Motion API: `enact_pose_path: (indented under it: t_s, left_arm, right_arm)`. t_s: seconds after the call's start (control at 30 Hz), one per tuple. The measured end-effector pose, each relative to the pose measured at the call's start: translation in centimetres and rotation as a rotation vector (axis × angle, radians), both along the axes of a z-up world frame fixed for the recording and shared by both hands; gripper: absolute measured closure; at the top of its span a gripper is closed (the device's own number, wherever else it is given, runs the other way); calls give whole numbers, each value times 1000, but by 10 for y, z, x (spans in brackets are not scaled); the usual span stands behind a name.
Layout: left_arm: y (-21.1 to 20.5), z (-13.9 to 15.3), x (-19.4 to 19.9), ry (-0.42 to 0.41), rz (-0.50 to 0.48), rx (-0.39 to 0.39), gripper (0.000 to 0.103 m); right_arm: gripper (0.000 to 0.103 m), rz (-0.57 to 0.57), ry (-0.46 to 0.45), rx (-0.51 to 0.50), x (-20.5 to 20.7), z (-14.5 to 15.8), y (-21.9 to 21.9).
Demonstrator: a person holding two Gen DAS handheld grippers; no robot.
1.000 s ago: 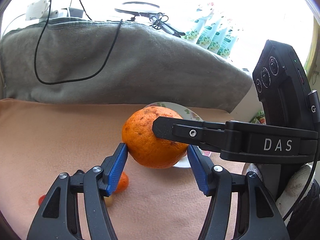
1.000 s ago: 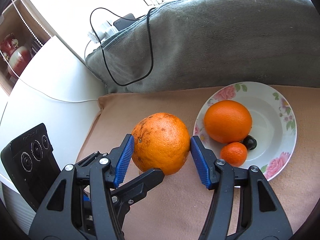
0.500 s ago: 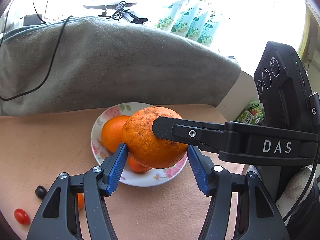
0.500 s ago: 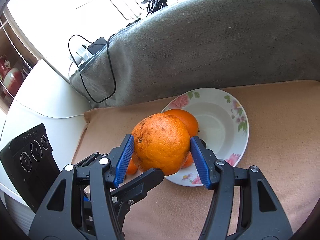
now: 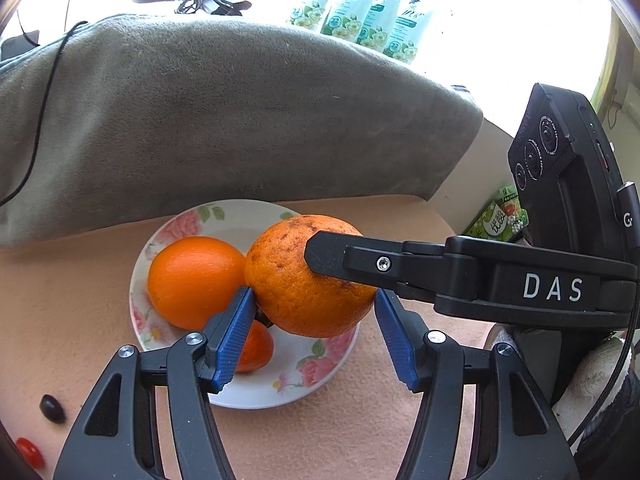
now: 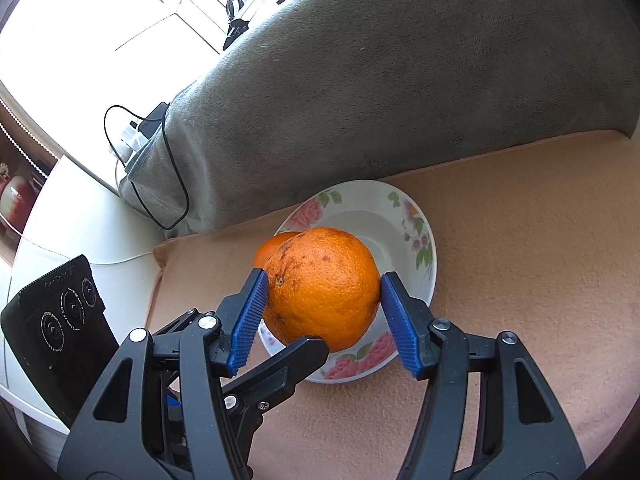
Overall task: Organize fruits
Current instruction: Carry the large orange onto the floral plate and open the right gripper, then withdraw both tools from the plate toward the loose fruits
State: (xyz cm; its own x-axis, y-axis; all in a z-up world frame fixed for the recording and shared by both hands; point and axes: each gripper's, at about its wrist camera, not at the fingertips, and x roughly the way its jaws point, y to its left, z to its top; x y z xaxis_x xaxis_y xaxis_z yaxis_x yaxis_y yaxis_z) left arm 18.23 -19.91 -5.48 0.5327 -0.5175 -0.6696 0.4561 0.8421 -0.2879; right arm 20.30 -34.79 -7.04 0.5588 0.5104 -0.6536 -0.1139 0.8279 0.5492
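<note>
A big blemished orange (image 5: 308, 276) is clamped between both grippers at once. My left gripper (image 5: 312, 312) has its blue pads on the orange's sides, and a black finger of the right gripper crosses in front of it. In the right wrist view my right gripper (image 6: 322, 304) is shut on the same orange (image 6: 320, 288). The orange hangs over a white floral plate (image 5: 256, 396), also in the right wrist view (image 6: 424, 240). The plate holds a smooth orange (image 5: 192, 280) and a small mandarin (image 5: 256, 348).
A dark grape (image 5: 52, 408) and a red cherry tomato (image 5: 28, 450) lie on the peach cloth at lower left. A grey blanket (image 5: 240, 112) with a black cable rises behind the plate. A green carton (image 5: 500, 216) stands off the table's right edge.
Both grippers carried the big orange to the right, from beside the plate to over it. The grip on the orange has not changed.
</note>
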Motion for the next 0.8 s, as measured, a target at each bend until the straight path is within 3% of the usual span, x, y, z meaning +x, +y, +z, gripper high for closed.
enact_pose_path:
  t_s: [0.2,0.57,0.7,0.8]
  left_arm:
    - [-7,2,0,-20,-22,7,50]
    - [3,11,-17,-51,-17,22,50]
    - [9,14,-25,-62,-10,23,47]
    - [15,18,-33,-82,-1,27,38]
  right_arm:
    - [42,-23,-11,-10,2,-2,-7]
    - [42,-91,-69,-20,-6,24,-20]
    - [36,-97,-71,-35,-12,23,-17]
    - [32,-99,-75,-51,-17,23,-13]
